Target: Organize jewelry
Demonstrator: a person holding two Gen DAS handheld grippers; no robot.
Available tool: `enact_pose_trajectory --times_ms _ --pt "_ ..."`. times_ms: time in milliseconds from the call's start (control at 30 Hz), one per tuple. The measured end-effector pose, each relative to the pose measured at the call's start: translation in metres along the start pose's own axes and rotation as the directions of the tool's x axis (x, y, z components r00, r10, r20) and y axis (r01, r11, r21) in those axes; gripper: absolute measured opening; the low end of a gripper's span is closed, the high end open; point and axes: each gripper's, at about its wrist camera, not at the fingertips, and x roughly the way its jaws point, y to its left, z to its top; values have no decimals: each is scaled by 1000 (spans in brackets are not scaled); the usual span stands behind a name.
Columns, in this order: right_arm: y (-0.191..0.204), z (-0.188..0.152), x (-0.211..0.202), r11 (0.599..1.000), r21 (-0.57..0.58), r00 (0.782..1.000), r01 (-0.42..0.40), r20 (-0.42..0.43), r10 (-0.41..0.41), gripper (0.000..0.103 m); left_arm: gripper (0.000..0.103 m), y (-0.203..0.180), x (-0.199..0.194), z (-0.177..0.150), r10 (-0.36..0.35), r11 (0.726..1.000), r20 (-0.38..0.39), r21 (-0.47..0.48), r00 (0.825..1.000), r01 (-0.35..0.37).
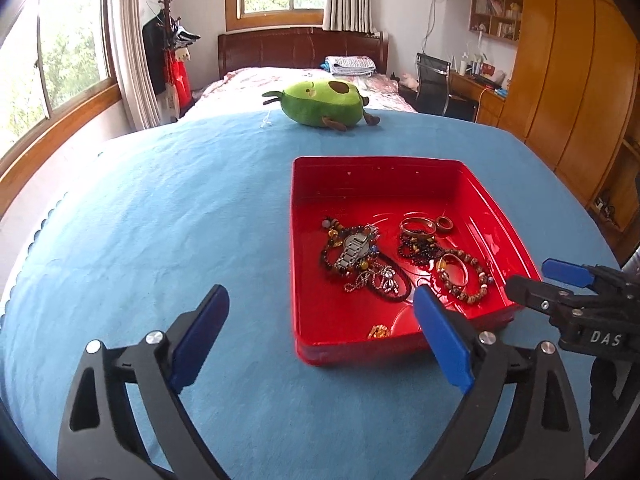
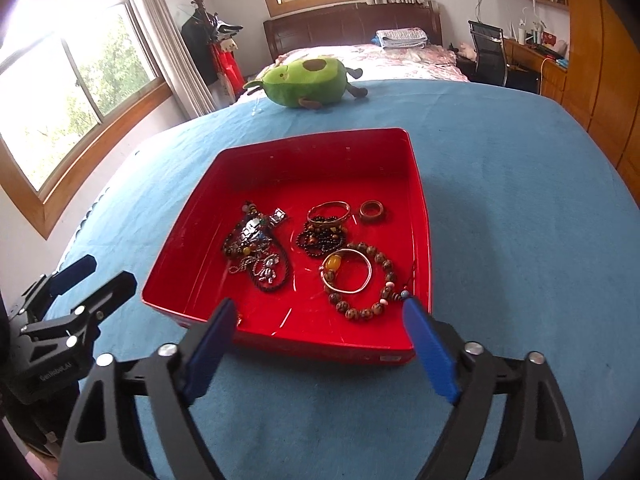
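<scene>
A red tray (image 1: 400,168) (image 2: 304,148) sits on the blue cloth and holds several pieces of jewelry: a metal watch (image 1: 356,246) (image 2: 256,228) on a tangle of beads and cords, a gold bangle (image 1: 418,226) (image 2: 329,210), a brown ring (image 1: 445,224) (image 2: 372,210), dark beads (image 2: 320,238), a bangle with a yellow stone (image 2: 346,272) and a brown bead bracelet (image 1: 466,280) (image 2: 372,304). My left gripper (image 1: 320,336) is open and empty, just short of the tray's near left corner. My right gripper (image 2: 318,350) is open and empty at the tray's near edge.
A green avocado plush (image 1: 322,102) (image 2: 306,82) lies at the far edge of the blue cloth (image 1: 160,220) (image 2: 520,220). A small gold piece (image 1: 378,332) lies in the tray's near corner. A bed, coat rack, desk and wooden wardrobe stand behind.
</scene>
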Motion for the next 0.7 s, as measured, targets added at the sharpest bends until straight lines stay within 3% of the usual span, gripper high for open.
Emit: enact_pose_trajectory --times_ms 333,600,700 --pt "-2 -21 -12 1000 -6 1000 16 -12 -16 99 99 0 -22 -15 24 1000 6 3 1000 -24" --pt "-19 -46 -21 999 35 1000 -5 -26 6 99 100 3 -27 -41 11 1000 -49 -14 999 -12" --pt "-20 -47 -22 999 43 999 -12 -32 14 99 100 4 -16 -48 16 999 -113 -27 994 -19"
